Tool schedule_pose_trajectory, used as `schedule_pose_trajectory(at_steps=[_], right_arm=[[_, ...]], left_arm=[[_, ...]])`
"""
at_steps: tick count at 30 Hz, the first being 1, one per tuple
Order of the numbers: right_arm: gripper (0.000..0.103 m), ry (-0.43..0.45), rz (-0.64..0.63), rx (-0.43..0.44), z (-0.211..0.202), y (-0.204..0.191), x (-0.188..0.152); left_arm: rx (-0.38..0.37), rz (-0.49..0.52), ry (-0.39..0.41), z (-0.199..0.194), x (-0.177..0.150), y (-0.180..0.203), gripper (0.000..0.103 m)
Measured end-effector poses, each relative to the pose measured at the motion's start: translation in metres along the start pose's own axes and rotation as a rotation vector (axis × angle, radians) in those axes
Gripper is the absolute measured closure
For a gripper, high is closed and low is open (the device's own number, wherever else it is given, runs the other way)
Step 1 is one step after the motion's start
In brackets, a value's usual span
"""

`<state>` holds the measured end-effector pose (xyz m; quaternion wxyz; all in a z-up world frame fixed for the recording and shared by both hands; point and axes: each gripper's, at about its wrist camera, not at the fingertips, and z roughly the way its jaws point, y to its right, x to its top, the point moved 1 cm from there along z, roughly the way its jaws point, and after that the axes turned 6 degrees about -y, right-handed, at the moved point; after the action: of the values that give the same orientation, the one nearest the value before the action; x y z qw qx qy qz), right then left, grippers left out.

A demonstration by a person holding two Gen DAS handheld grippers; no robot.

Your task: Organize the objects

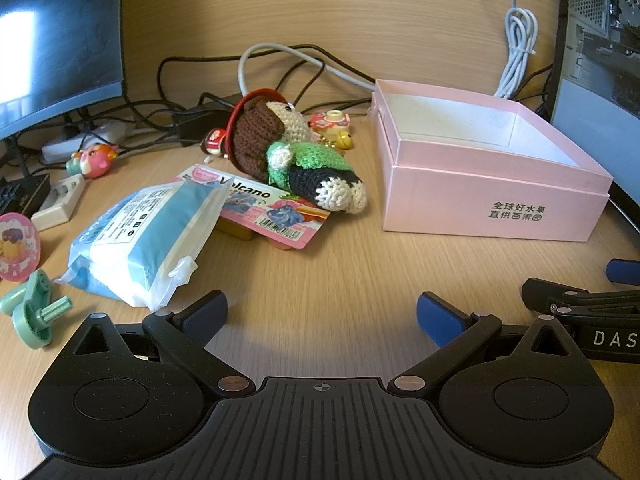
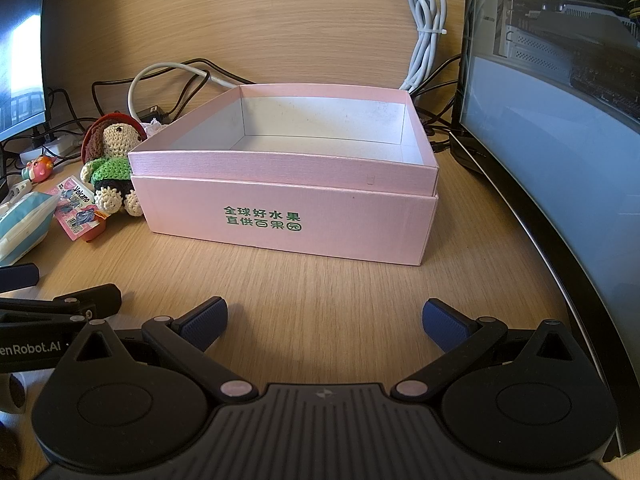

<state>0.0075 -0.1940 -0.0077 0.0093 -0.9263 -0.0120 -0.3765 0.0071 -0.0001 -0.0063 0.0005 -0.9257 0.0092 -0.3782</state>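
Tongs of mine, left (image 1: pixel 322 316) and right (image 2: pixel 325 320), both gape empty over the bench (image 1: pixel 340 272), then wipes (image 1: pixel 144 236), doll (image 1: pixel 292 156) across a packet (image 1: pixel 276 212), and the pink box (image 2: pixel 288 216) farther right.

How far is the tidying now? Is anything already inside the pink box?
Done: nothing visible. The pink box looks empty as far as its inside shows.
In hand: nothing. The left gripper and right gripper are both open above bare desk.
Left: the doll, the wipes pack, the Volcano packet and the small toys on the left all lie outside the box.
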Motion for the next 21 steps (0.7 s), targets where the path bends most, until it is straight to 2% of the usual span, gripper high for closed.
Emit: schedule_pose_trajectory(at_steps=[16, 19, 21], right_arm=[[0.000, -0.011, -0.015, 0.017, -0.001, 0.002, -0.002], [0.000, -0.053, -0.031, 0.030, -0.002, 0.002, 0.001], [0.000, -0.054, -0.036, 0.035, -0.004, 0.002, -0.001]], left_arm=[[0.035, -0.033, -0.007, -0.006, -0.005, 0.004, 0.001], [-0.008, -0.036, -0.041, -0.012, -0.004, 0.001, 0.001], [-0.065, -0.079, -0.098, -0.022, 0.000, -0.009, 0.001]])
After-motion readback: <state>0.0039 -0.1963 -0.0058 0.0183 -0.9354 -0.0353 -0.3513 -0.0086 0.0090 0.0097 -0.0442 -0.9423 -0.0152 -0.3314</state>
